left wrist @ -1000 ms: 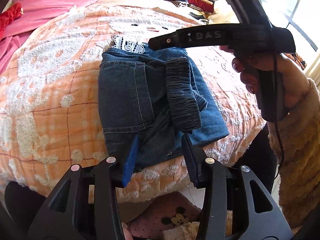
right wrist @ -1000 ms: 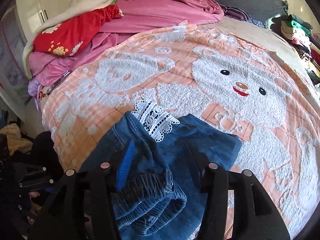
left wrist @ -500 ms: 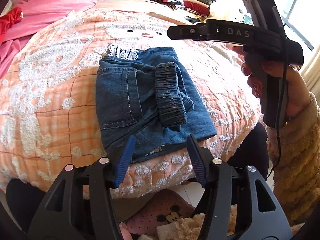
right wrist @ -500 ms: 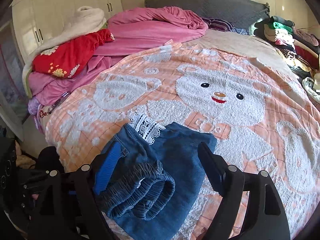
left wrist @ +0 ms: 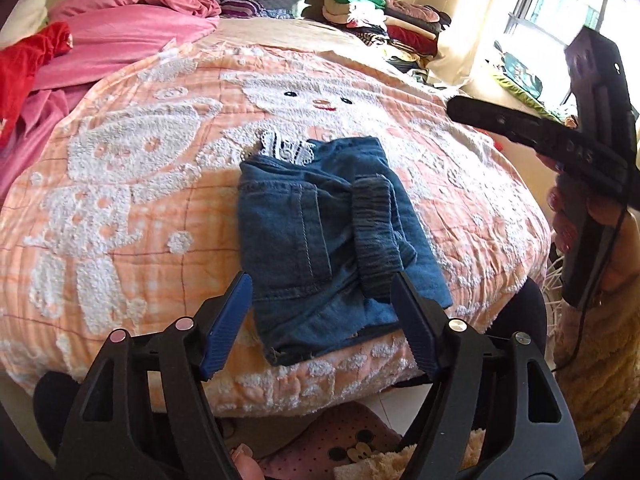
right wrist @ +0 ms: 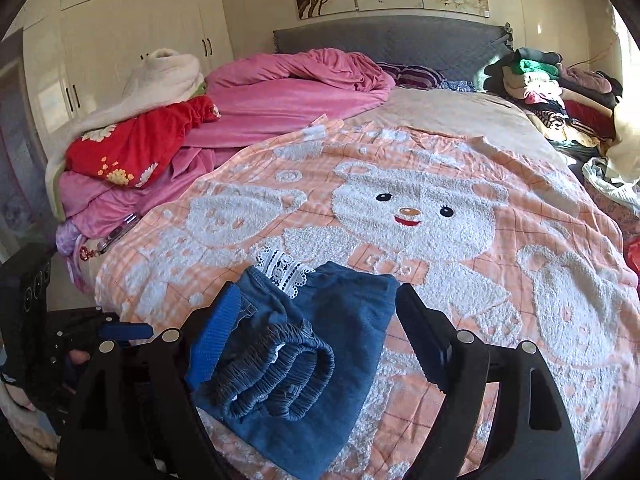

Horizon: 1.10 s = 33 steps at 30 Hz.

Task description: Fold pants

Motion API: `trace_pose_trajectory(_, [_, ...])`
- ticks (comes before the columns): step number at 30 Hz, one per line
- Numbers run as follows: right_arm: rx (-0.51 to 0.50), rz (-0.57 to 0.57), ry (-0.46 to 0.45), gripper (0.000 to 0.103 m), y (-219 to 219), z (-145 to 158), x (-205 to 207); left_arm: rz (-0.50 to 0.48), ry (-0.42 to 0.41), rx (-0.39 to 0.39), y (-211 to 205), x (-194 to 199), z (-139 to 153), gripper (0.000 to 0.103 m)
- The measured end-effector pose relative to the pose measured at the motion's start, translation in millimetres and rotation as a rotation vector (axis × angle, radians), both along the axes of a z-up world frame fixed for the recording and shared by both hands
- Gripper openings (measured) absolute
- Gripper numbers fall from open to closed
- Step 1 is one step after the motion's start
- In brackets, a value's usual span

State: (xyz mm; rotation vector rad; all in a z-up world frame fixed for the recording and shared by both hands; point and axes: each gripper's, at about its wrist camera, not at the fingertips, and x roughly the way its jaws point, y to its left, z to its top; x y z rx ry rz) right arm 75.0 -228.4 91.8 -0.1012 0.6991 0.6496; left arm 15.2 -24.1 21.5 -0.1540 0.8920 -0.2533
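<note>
- Black plastic frames the near edge of both wrist views: the left gripper (left wrist: pixel 320 320) and right gripper (right wrist: pixel 316 336) each hang above the bed's near edge with fingers spread wide and nothing between them, apparently because the fold needs no further hold.
- Blue ribbed pads (left wrist: pixel 226 324) line the fingers' inner faces (a grip surface suited to slippery cloth).
- Denim pants (left wrist: pixel 320 240) lie on the quilt just past the left gripper's fingertips, folded into a compact, roughly rectangular packet near the bed's edge; judged from this, the task is at or close to its end.
- Gathered elastic waistband (right wrist: pixel 280 376) sits doubled over on top of the packet, its ruched ridges thick and springy, so it may lift the top layer if left unpressed.
- White lace trim (left wrist: pixel 286 148) pokes out from the packet's far end.
- Beneath it all, the quilt (right wrist: pixel 460 320) is peach-checked with raised white terry bears, nubbly enough to keep denim from sliding.
- Farther back, pink bedding (right wrist: pixel 296 88) is heaped at the left and stacked clothes (right wrist: pixel 548 76) crowd the right, against a grey padded headboard (right wrist: pixel 380 34).
</note>
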Motion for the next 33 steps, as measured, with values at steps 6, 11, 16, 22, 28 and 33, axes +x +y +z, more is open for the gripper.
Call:
trace_pose_trajectory(6, [0.009,-0.067,-0.018,0.099,-18.3,1.3,-4.7,0.032,-0.011,0.006,8.3,10.4,3.5,0.070])
trace_pose_trajectory(11, [0.038,-0.115,-0.013,0.098,-32.3,-0.6,-6.2,0.054,-0.013,0.018,13.5,20.5,2.7,0.072])
trace_pose_trajectory(16, [0.017,-0.133,0.007,0.098,-36.7,-12.1,-6.2,0.065,-0.009,0.020,17.8,30.5,-0.5,0.075])
trace_pose_trajectory(22, [0.009,-0.149,0.052,0.098,-38.7,-30.9,-5.7,0.074,0.002,0.039,18.6,41.5,-9.9,0.077])
trace_pose_trajectory(28, [-0.006,-0.162,0.081,0.098,-37.1,-46.7,-4.2,0.081,0.022,0.038,22.0,50.7,-21.6,0.078])
trace_pose_trajectory(33, [-0.025,-0.153,0.107,0.098,-30.0,-61.2,-2.5,0.089,0.035,0.027,25.3,56.3,-30.1,0.079])
